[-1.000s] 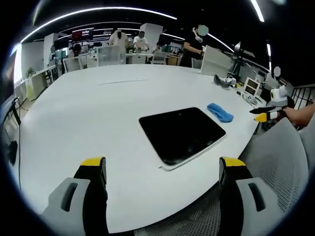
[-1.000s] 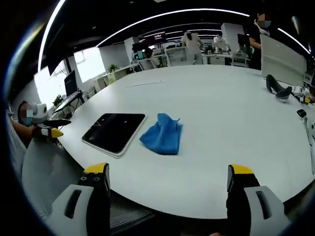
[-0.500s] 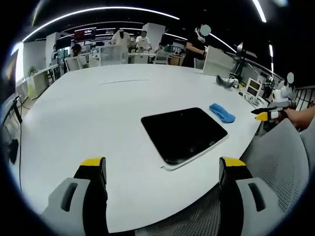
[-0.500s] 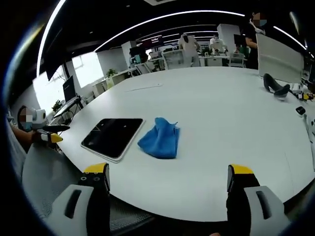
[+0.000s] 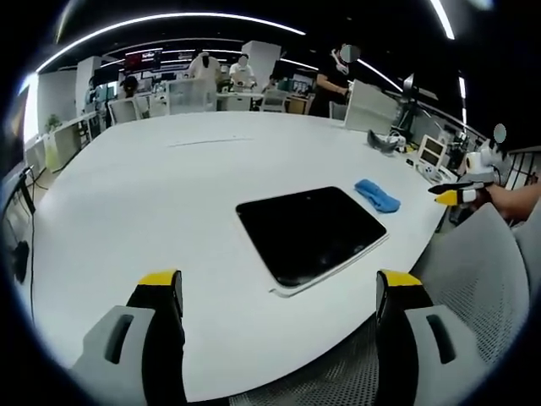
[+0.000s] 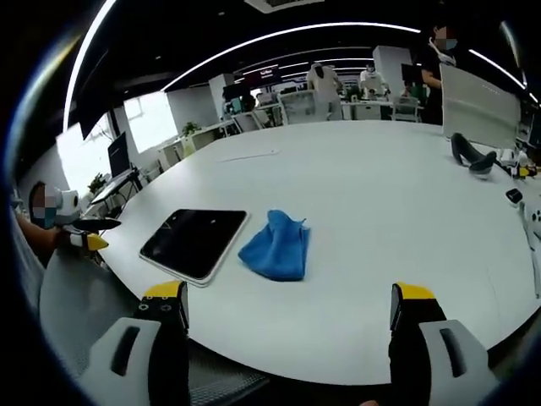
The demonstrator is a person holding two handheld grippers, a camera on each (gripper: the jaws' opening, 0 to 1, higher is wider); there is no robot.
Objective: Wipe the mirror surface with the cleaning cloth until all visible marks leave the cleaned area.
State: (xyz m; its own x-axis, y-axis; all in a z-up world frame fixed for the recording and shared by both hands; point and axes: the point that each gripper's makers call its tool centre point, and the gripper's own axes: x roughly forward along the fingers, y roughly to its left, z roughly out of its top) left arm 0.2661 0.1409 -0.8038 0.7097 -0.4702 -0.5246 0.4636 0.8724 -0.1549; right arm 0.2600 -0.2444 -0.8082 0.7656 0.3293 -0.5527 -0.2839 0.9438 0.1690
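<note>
Left gripper view looks along the left gripper [image 5: 281,292], whose yellow-tipped grey jaws stand wide apart with nothing between them, held off the near edge of the large white oval table [image 5: 152,186] above a grey mesh chair back [image 5: 482,262]. Beyond the jaws the dark rectangular mirror with a pale frame [image 5: 311,231] lies flat near the table's edge, and since half a second ago it sits slightly lower and further left in this picture, a shift of the whole scene that comes from the camera. Just past the mirror's far corner, close to it, lies the crumpled blue cleaning cloth [image 5: 377,195]. At the far right the right gripper [image 5: 457,194] enters, held in a person's hand, its tips too small to judge there. The right gripper view shows its own jaws [image 6: 287,306] equally wide apart and holding nothing, hovering off the table's [image 6: 406,220] rim. From this side the cloth [image 6: 275,246] reads as a loose peaked heap just beside the mirror [image 6: 194,243], near but not on it; the scene has again drifted only a little. The left gripper [image 6: 84,240] appears at the left edge, held by a person. Office desks and people [image 6: 325,80] stand far behind.
</note>
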